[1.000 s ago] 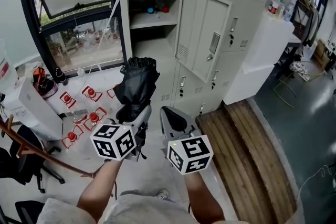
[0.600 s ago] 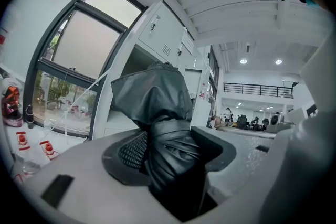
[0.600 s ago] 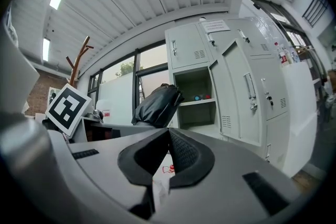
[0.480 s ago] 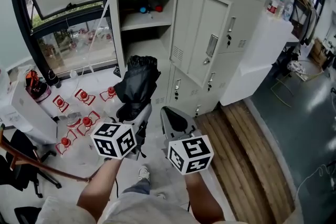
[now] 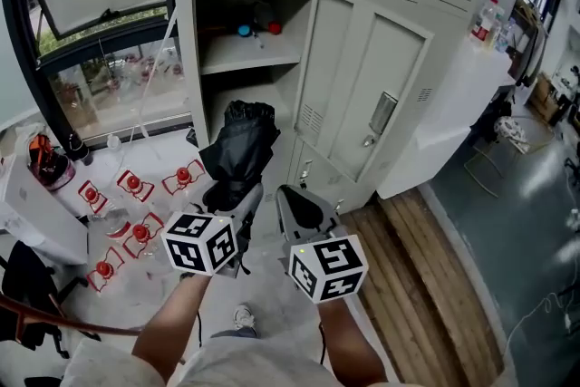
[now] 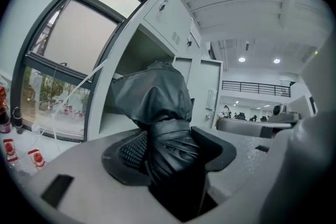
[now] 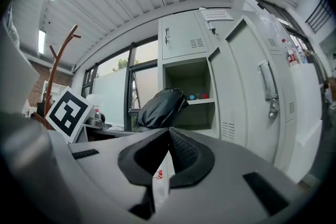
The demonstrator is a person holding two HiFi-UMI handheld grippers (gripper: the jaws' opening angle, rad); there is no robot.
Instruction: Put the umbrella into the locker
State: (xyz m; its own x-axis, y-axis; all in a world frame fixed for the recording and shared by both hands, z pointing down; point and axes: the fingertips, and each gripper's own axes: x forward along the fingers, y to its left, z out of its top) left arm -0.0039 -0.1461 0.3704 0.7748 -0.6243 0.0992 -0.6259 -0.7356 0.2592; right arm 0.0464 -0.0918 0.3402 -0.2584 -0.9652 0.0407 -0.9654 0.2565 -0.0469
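Gripped one folded black fabric umbrella (image 5: 238, 146) in the two jaws of left gripper (image 5: 233, 195); pinched both jaws of right gripper (image 5: 285, 193) together, empty; faced one open pale-grey metal locker (image 5: 184, 32).

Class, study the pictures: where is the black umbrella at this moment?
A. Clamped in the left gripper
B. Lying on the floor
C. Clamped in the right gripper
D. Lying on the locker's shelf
A: the left gripper has its jaws pressed on the folded umbrella, while the right gripper has its jaws together with nothing between them.
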